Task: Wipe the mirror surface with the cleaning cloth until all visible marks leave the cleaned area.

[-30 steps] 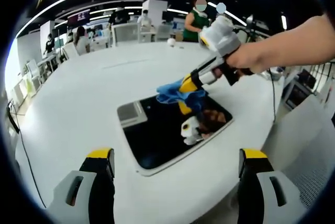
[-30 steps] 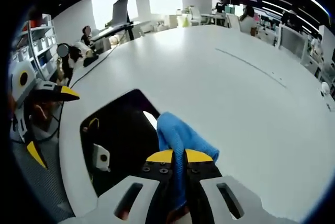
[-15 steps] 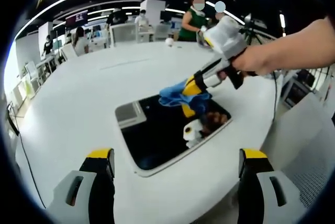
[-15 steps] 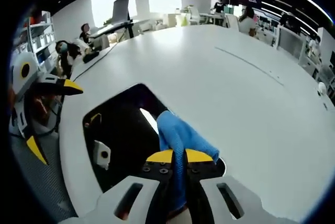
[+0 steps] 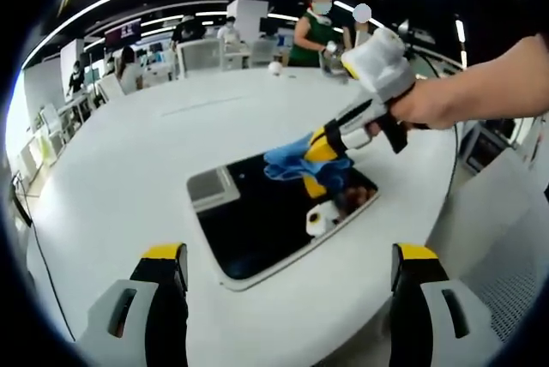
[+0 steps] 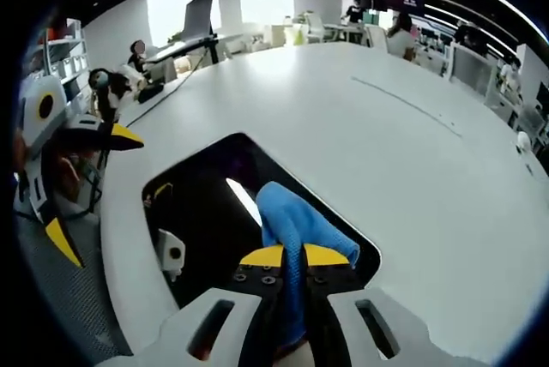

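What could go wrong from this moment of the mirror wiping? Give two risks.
1. The mirror lies unclamped near the white table edge with the left gripper open and off it, so a firm wipe might slide it.
2. The blue cloth is bunched in the right gripper, so the hard tips may scrape the glass.

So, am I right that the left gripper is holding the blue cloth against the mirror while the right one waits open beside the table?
Not quite: the sides are swapped. The right gripper has its jaws shut on the blue cloth over the mirror, as the right gripper view shows. The left gripper is the one waiting open, off the mirror's near edge.
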Available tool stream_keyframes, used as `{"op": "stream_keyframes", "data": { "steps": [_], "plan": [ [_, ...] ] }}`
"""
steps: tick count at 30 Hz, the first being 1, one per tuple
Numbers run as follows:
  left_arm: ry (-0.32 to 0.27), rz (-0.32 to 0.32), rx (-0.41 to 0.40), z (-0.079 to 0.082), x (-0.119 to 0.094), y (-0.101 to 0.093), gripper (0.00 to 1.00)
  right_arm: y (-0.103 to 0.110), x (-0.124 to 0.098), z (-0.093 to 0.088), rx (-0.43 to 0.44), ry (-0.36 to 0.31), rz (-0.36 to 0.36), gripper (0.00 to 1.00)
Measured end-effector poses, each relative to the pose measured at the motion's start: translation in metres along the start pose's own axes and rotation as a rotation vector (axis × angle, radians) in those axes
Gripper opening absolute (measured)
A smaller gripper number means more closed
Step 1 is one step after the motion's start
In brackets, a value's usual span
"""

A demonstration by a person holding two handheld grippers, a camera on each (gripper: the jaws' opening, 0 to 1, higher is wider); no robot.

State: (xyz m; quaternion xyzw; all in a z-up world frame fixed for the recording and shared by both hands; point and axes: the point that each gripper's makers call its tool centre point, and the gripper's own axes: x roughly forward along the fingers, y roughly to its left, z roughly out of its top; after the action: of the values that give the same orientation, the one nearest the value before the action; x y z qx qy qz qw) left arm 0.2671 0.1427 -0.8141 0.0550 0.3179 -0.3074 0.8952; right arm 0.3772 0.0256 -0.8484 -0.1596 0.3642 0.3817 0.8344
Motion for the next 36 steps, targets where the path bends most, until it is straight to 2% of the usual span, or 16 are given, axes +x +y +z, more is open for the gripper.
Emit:
{"op": "stream_keyframes", "data": {
  "steps": [36],
  "plan": [
    [0.007, 0.011, 0.009, -0.001, -0.001, 0.002, 0.99, 0.041, -0.023, -0.024, 0.043, -0.043, -0.004, 0.02]
  ]
}}
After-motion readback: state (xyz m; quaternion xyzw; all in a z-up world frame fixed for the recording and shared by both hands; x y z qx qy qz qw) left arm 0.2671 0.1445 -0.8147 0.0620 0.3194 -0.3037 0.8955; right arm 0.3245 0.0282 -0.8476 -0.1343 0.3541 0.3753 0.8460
